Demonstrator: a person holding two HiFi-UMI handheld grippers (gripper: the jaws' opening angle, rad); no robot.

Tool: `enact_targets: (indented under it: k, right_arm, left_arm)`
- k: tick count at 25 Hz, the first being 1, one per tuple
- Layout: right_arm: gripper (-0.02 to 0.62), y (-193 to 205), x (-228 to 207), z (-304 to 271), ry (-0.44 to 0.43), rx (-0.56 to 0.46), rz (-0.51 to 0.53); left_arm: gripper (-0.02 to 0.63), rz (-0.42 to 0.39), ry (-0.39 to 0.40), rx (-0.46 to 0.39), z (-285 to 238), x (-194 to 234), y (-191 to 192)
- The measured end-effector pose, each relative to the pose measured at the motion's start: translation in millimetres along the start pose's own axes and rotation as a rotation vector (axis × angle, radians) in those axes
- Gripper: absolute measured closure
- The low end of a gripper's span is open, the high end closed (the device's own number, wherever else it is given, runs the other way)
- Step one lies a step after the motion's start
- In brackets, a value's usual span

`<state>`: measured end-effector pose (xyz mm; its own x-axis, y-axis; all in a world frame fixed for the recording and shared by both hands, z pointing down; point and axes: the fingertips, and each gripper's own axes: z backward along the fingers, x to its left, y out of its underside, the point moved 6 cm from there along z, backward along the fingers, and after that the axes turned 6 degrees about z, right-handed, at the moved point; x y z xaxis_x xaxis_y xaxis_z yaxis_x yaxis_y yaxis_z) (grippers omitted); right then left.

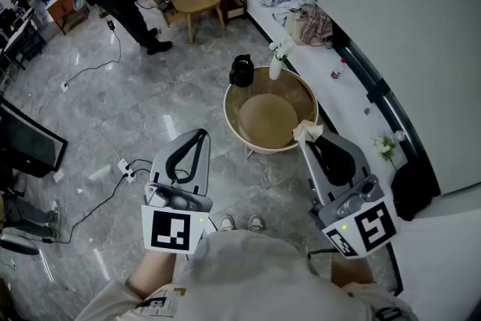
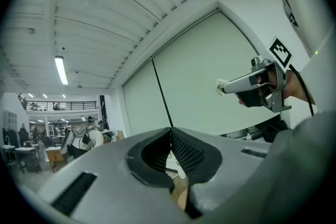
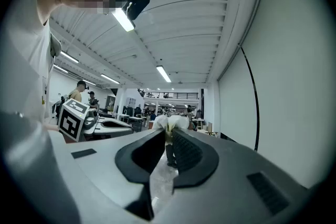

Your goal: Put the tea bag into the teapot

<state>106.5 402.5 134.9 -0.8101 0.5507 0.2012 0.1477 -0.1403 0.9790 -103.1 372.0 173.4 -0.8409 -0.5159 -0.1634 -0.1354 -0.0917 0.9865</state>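
Pinching a crumpled, papery white tea bag between the ribbed black pads of the right gripper, just over the near rim of a round, dished wooden table. Left gripper pressed shut, empty, off to the left above the glossy grey floor. Squat black teapot at the table's far rim, just beside a slim white vase of white flowers.

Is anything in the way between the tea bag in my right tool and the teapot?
Nothing visible. The tea bag, pinched in the right tool, hangs over the round table's near rim; the teapot stands at its far left edge. The vase stands beside that path.
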Motion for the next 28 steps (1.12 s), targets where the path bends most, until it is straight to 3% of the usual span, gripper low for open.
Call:
enact_targets:
  k: [11,28]
  right_arm:
    - [0.551,3.0,-0.3,4.5,0.011,-0.006,-0.002]
    - [0.551,19.9,-12.9,10.1,-0.011,0.002,-0.041]
  left_arm:
    - [0.598,-0.072,0.032,0.015,0.5,-10.0,5.4]
    - [0.598,-0.118,0.020,0.037,-11.8,-29.7,9.2]
